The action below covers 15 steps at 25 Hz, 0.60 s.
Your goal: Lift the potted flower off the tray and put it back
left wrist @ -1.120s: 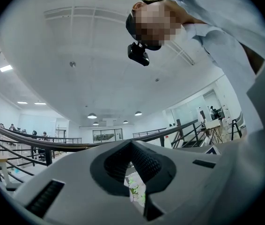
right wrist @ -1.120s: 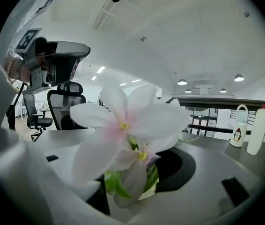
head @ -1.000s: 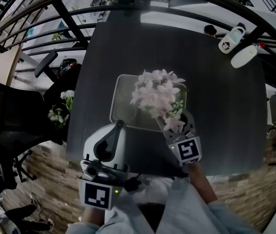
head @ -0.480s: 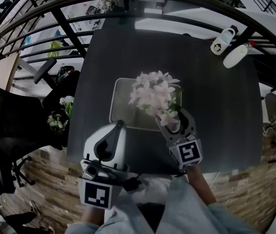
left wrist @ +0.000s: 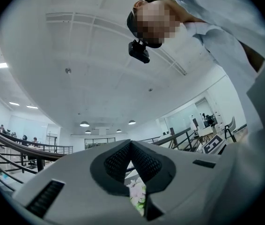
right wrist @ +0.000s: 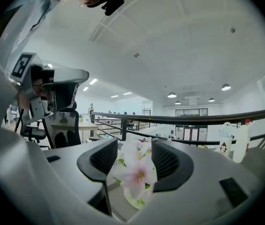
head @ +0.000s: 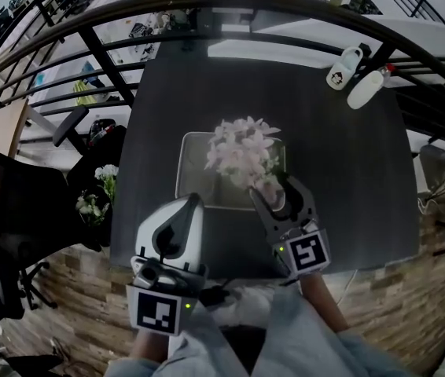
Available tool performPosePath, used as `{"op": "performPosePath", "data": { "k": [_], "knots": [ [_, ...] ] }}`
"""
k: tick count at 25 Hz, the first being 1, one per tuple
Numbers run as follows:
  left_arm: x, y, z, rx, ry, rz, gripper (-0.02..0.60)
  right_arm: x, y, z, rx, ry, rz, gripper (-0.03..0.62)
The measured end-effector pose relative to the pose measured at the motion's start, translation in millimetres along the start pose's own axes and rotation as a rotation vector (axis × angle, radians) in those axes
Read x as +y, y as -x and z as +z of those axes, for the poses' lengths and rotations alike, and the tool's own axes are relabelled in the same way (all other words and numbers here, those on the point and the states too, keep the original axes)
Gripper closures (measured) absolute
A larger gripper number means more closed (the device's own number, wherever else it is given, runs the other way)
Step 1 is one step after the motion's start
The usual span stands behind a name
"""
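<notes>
Dark table: left gripper closed; right gripper, jaws just narrowing, seemingly loose around potted flower.

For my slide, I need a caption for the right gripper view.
Pink potted flower between the open jaws of the right hand-held gripper, which have just been closing.

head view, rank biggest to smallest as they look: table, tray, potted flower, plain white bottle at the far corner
1. table
2. tray
3. potted flower, though its blooms stand nearer the camera
4. plain white bottle, farthest from the camera
</notes>
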<state>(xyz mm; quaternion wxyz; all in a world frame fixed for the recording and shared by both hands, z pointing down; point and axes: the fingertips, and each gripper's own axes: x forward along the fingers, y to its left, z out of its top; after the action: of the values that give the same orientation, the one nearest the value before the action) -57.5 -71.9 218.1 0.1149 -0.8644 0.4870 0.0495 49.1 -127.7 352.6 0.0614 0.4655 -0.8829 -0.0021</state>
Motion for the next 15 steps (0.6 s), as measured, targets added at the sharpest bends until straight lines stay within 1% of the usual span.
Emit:
{"op": "performPosePath", "data": {
  "k": [2,5,10,12,15],
  "knots": [
    [-0.5,2.4,2.8,-0.006,-0.004,-0.010,0.581,2.2,5.5,9.2,-0.020,-0.012,-0.015,0.428],
    [-0.7,5.6,6.8,-0.019,-0.006,-0.020,0.581,3.1,15.0,23.3,-0.054,-0.020,-0.049,0.496],
    [-4.9,8.1,12.2,-0.040,-0.004,-0.044,0.581,2.4,32.1,43.8,-0.095,-0.018,-0.097,0.575],
    [-7.9,9.7,14.7,-0.048,-0.004,-0.056,0.581,2.6,38.8,52.8,-0.119,-0.023,-0.115,0.592],
    [-12.0,12.4,18.1,-0.058,-0.005,-0.070,0.581,1.6,48.2,61.1,-0.137,-0.019,-0.143,0.591]
  ]
}}
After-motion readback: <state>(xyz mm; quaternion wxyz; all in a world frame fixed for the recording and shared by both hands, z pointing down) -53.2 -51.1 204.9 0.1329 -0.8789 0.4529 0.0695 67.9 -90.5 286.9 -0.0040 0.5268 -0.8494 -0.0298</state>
